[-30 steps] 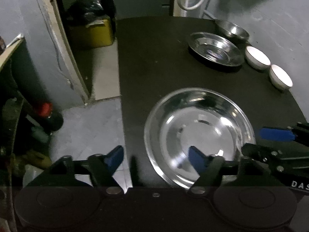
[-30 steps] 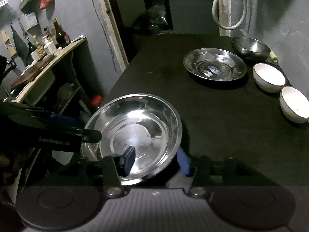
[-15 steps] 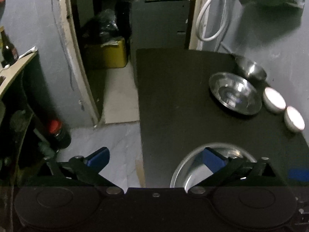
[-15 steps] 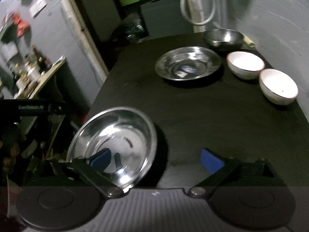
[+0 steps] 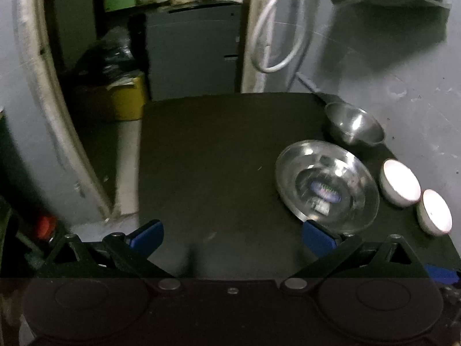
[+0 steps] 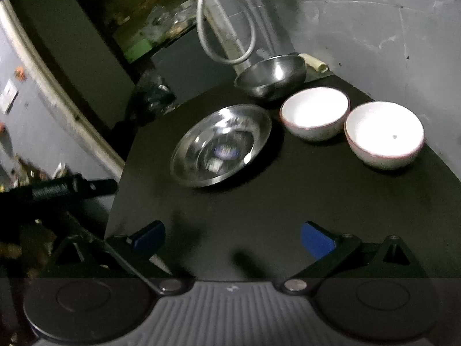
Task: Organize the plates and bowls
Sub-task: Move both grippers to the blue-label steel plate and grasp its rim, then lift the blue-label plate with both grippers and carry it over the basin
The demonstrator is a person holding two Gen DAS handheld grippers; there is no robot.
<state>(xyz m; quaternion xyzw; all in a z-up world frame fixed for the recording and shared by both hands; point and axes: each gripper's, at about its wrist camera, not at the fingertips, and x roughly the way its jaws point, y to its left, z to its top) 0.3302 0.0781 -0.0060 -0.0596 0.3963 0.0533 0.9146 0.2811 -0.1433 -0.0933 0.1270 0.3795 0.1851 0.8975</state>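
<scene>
A steel plate with a sticker lies on the black table at the right. Behind it stands a steel bowl. Two white bowls stand side by side to the plate's right, a farther one and a nearer one. My left gripper is open and empty above the table, left of the plate. My right gripper is open and empty, near the front of the table. The large steel plate from before is out of view.
The table's left edge drops to a tiled floor. A grey wall runs along the right side, with a looped white hose hanging at the back. A yellow bin and a doorway lie beyond. The left gripper's body shows at the left in the right wrist view.
My right gripper opened and let go of the large steel plate. Both grippers rose and moved toward the far dishes, and the large plate dropped out of both views.
</scene>
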